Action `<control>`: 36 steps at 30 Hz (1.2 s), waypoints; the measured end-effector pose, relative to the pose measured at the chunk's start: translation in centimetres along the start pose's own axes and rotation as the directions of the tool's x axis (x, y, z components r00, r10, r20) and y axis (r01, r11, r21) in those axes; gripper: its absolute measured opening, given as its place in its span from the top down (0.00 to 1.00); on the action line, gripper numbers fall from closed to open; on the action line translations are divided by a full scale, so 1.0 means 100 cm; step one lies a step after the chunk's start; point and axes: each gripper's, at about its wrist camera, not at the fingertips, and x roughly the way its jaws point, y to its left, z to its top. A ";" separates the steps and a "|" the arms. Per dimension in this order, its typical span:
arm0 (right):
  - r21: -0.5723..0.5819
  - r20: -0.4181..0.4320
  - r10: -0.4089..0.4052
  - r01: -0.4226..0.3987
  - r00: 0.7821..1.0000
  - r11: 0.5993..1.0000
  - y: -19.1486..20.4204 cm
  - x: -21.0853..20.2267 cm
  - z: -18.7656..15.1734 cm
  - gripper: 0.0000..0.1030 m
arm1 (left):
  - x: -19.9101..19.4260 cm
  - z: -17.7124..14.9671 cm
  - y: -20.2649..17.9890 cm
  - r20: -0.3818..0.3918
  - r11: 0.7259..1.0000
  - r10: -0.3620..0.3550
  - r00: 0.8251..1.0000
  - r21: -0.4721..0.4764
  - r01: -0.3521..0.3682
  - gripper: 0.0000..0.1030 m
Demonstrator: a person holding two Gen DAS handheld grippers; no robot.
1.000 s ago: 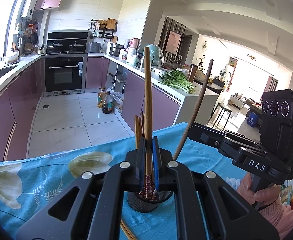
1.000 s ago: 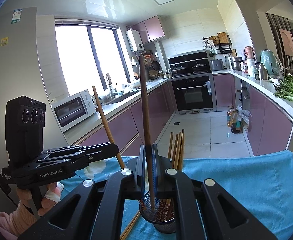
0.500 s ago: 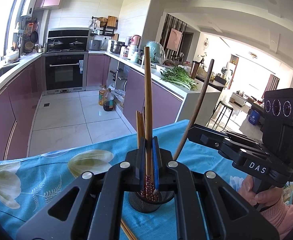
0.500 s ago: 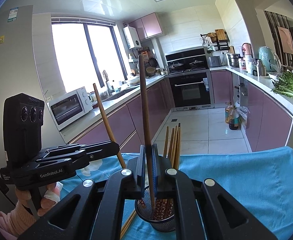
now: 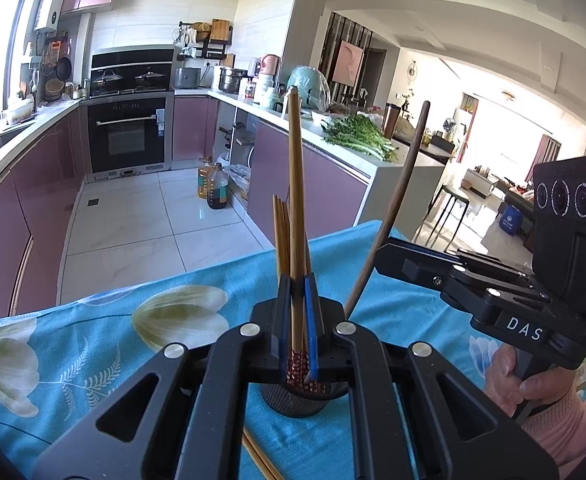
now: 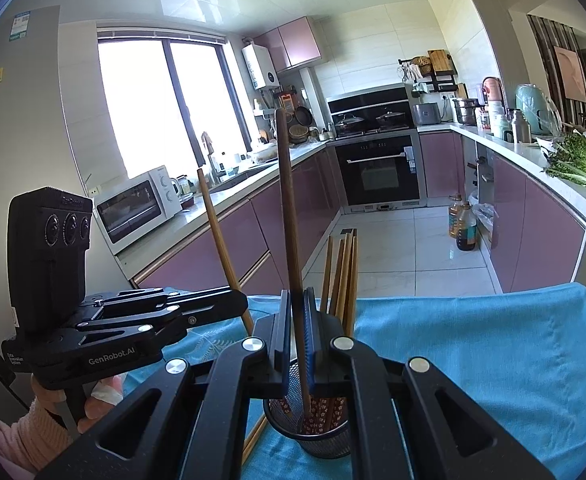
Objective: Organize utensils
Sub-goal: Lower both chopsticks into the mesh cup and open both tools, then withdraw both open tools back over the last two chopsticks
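Observation:
A black mesh utensil cup (image 5: 297,400) (image 6: 325,436) stands on the blue cloth, holding several light wooden chopsticks (image 6: 343,272). My left gripper (image 5: 299,320) is shut on a light wooden chopstick (image 5: 295,184), held upright with its patterned tip in the cup's mouth. My right gripper (image 6: 299,328) is shut on a dark brown chopstick (image 6: 289,208), its lower end inside the cup. Each gripper shows in the other's view, the right one (image 5: 397,256) and the left one (image 6: 229,304), on either side of the cup.
The table wears a blue cloth with pale flowers (image 5: 93,344). Loose chopsticks (image 5: 261,456) lie on the cloth beside the cup. Beyond the table edge are the kitchen floor, purple cabinets, and a counter with greens (image 5: 357,136).
Both grippers have sunk slightly toward the cup, lowering their chopsticks deeper into it. Both stay shut.

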 end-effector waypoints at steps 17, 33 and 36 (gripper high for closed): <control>0.027 -0.092 -0.007 0.010 0.996 1.000 -0.008 0.028 -0.017 0.95 | 0.037 -0.020 0.008 -0.122 1.000 0.005 0.993 0.010 -0.004 0.92; 0.016 -0.119 0.045 -0.044 0.992 0.999 0.003 0.016 -0.037 0.76 | 0.008 -0.049 0.022 -0.051 0.996 0.079 0.996 -0.024 -0.080 0.61; -0.014 -0.146 0.081 -0.084 0.986 0.996 0.017 0.012 -0.048 0.66 | -0.006 -0.063 0.031 -0.039 0.993 0.108 0.993 -0.042 -0.109 0.52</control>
